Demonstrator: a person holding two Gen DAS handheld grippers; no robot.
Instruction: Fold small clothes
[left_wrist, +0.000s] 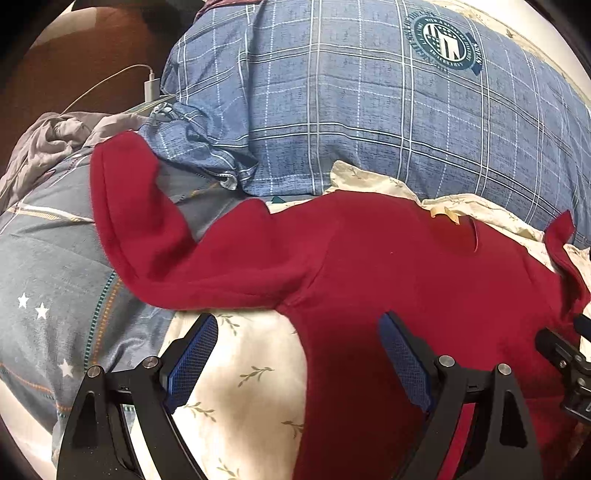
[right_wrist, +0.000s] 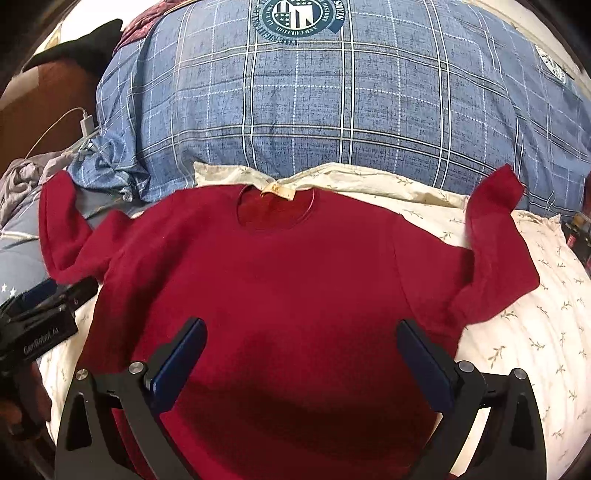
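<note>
While the red sweater (right_wrist: 280, 280) is lying flat just ahead of and under both tools, we are holding the left gripper (left_wrist: 299, 343) and the right gripper (right_wrist: 301, 347) wide open with nothing in them, aiming low to pinch each sleeve edge gently.

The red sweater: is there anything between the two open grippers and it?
Nothing visible does. The red sweater lies flat on the cream leaf-print sheet. The right gripper hangs open right above its body, the left gripper open over its left side edge. No other object covers it.
</note>
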